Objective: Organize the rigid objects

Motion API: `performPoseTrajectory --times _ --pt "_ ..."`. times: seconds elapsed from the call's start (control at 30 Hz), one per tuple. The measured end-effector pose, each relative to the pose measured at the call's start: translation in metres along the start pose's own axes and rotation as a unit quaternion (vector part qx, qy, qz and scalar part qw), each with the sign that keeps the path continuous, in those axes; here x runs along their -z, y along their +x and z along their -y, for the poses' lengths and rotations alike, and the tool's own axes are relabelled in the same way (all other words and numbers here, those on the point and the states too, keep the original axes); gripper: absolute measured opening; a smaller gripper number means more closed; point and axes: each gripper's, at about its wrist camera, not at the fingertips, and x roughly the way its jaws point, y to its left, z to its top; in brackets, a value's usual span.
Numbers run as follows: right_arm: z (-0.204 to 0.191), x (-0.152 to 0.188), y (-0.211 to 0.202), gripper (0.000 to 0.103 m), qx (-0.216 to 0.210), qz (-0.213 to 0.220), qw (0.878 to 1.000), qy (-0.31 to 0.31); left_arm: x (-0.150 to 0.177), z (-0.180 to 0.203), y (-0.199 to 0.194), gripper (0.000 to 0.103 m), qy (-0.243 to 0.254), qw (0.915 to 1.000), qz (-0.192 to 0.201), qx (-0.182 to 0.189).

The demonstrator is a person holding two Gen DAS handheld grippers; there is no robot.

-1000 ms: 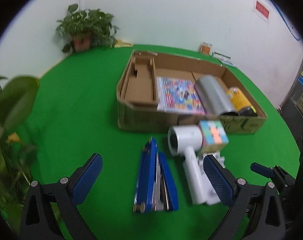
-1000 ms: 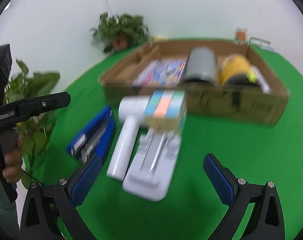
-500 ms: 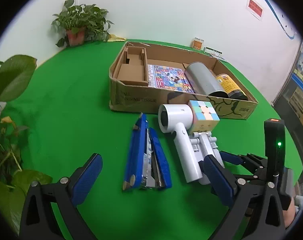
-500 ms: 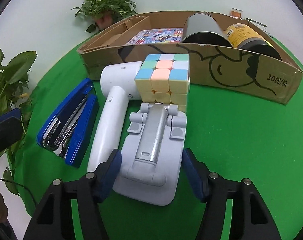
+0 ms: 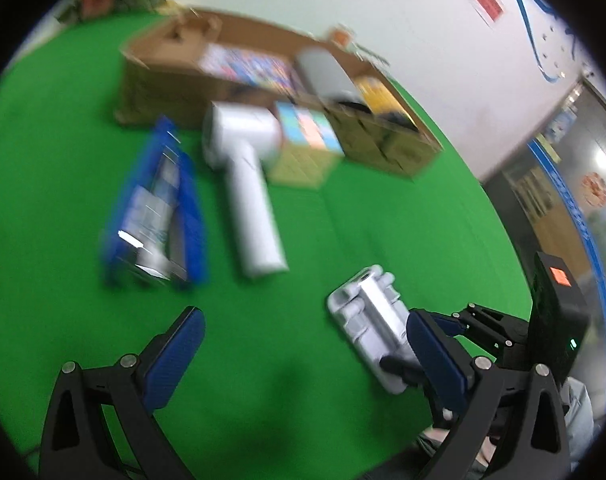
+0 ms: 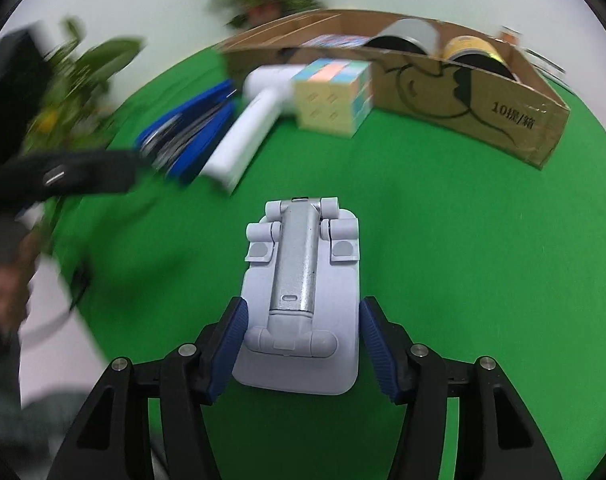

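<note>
My right tongs (image 6: 301, 344) are closing on the white phone stand (image 6: 303, 292), pads against both its sides, near the green counter's (image 6: 443, 240) front. My left tongs (image 5: 303, 356) hang wide with nothing between them, near of the blue stapler (image 5: 159, 208).

Folded white-and-silver phone stand (image 6: 301, 296) flat on green cloth, apart from pastel cube (image 6: 333, 96), white dryer (image 6: 249, 128)

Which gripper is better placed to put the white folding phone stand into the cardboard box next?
Right. The right gripper already has the white folding phone stand between its closing fingers, pads at both edges. The left gripper is open, holds nothing, and has only green cloth between its fingers. The brown cardboard box lies ahead.
</note>
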Motion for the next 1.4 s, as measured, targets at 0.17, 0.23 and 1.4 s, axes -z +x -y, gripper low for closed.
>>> performPoseTrajectory --times 0.17,0.23,1.4 --pt "-0.026 0.03 -0.02 0.102 0.001 0.044 0.998 -0.05 0.01 0.018 0.025 0.101 0.011 0.9993 -0.032 0.018" --pt "-0.037 0.033 -0.017 0.099 0.022 0.061 0.996 -0.06 0.01 0.02 0.03 0.1 0.007 0.9987 -0.042 0.026" --pt "-0.036 -0.014 -0.013 0.062 -0.056 0.094 0.987 0.119 0.0 0.029 0.023 0.027 -0.003 0.9924 -0.035 0.118"
